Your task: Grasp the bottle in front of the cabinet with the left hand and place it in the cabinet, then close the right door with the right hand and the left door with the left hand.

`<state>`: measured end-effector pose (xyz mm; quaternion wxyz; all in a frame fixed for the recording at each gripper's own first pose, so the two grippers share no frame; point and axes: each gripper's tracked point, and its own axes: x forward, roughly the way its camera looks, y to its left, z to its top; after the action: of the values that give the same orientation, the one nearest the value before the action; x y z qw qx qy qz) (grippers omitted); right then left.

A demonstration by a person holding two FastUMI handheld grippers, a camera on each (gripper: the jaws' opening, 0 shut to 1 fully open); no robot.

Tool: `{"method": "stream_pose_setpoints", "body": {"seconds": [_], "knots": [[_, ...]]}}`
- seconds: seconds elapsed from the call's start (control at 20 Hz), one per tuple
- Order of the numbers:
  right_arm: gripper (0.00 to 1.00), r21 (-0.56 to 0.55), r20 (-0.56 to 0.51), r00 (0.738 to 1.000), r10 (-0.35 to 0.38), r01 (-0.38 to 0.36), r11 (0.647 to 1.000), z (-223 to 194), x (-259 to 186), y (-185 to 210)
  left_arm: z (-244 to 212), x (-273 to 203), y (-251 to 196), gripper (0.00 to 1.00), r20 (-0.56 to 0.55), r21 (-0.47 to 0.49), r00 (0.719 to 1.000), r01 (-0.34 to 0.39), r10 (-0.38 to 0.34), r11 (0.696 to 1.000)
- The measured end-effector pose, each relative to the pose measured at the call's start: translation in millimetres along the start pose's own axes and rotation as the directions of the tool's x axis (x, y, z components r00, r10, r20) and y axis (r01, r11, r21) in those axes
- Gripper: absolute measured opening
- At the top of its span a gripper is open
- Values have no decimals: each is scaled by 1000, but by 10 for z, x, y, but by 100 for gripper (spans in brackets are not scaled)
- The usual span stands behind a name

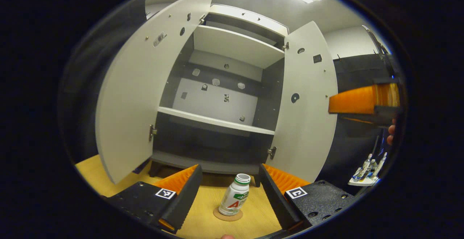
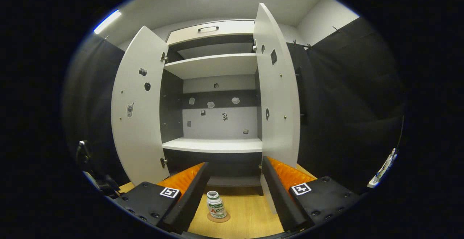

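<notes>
A small white bottle (image 1: 235,199) with a green and red label stands upright on a round coaster on the wooden table (image 1: 108,181), just in front of the cabinet (image 1: 217,121). My left gripper (image 1: 230,168) is open, low over the table, and the bottle stands between its fingers without touching them. Both cabinet doors, left (image 1: 134,94) and right (image 1: 308,105), are wide open. In the right gripper view, my right gripper (image 2: 235,163) is open and holds nothing. It is farther back, with the bottle (image 2: 216,204) low between its fingers. It also appears in the left gripper view as the right gripper (image 1: 362,101), raised beside the right door.
The cabinet has a middle shelf (image 2: 214,145) and an upper shelf (image 2: 214,65), both bare. A small white tray of little bottles (image 1: 366,170) sits off to the right. A dark stand (image 2: 87,159) is left of the left door (image 2: 139,116).
</notes>
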<state>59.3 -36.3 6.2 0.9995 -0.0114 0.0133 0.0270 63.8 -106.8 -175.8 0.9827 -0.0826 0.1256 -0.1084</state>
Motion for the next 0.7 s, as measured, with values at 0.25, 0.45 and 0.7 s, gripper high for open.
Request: {"method": "stream_pose_setpoints", "body": {"seconds": [0.25,0.45,0.7], "knots": [[96,-21,-20,1000,-20,19,1000,41,-92,-361,-937,433,-116,95,-156,39,988,-8,14,999],[96,12,-53,997,51,-50,999,-65,-92,-436,-1308,625,-75,95,-195,70,978,-57,69,996],[96,39,-72,994,79,-76,996,-163,-41,-592,-1523,770,31,95,-226,75,965,-122,136,990]]}}
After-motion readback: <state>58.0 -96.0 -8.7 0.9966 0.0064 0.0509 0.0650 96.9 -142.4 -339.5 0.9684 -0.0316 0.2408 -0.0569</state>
